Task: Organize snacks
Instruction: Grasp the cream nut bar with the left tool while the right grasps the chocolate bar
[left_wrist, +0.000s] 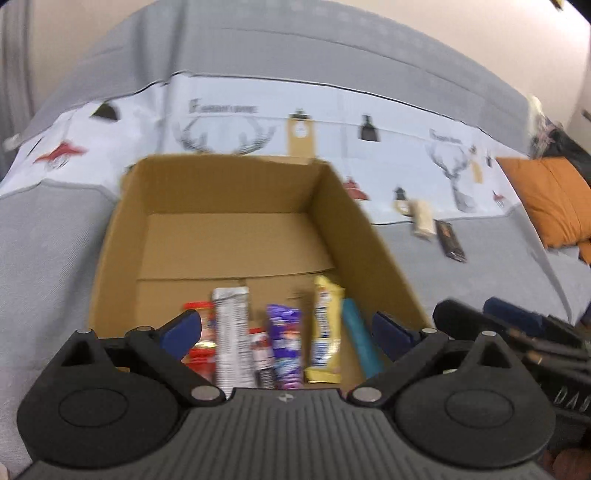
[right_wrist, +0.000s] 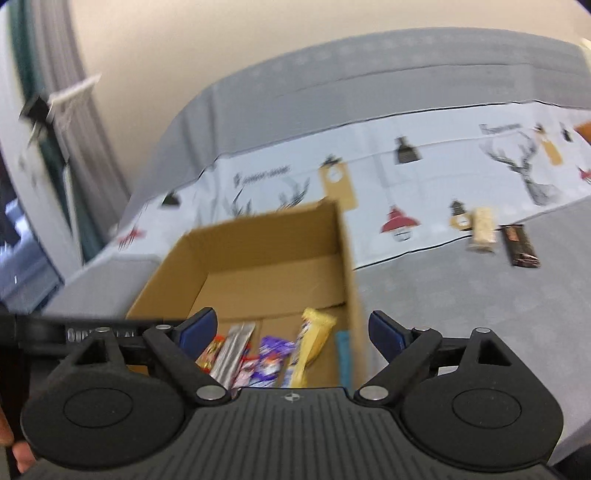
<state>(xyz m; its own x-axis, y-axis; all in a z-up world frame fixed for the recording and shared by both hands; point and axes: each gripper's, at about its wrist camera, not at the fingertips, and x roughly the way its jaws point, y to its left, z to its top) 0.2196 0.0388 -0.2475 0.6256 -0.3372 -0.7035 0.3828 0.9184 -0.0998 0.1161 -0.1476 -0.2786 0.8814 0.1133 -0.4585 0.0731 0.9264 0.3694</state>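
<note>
Both grippers hang just above the near edge of the cardboard box (left_wrist: 229, 206), and both have their jaws spread wide with nothing between them: the left gripper (left_wrist: 288, 332) and the right gripper (right_wrist: 291, 330). Inside the box, along its near wall, the snacks stand in a row: a red packet (left_wrist: 199, 332), a silver bar (left_wrist: 232, 332), a purple packet (left_wrist: 284, 343), a yellow bar (left_wrist: 325, 328) and a teal bar (left_wrist: 358, 339) at the right wall. The rest of the box floor is bare cardboard. Outside the box, well to its right on the grey sofa (left_wrist: 48, 251), lie a beige bar (right_wrist: 483, 229) and a dark brown bar (right_wrist: 520, 245), side by side. An orange cushion (left_wrist: 554, 199) lies further right.
</note>
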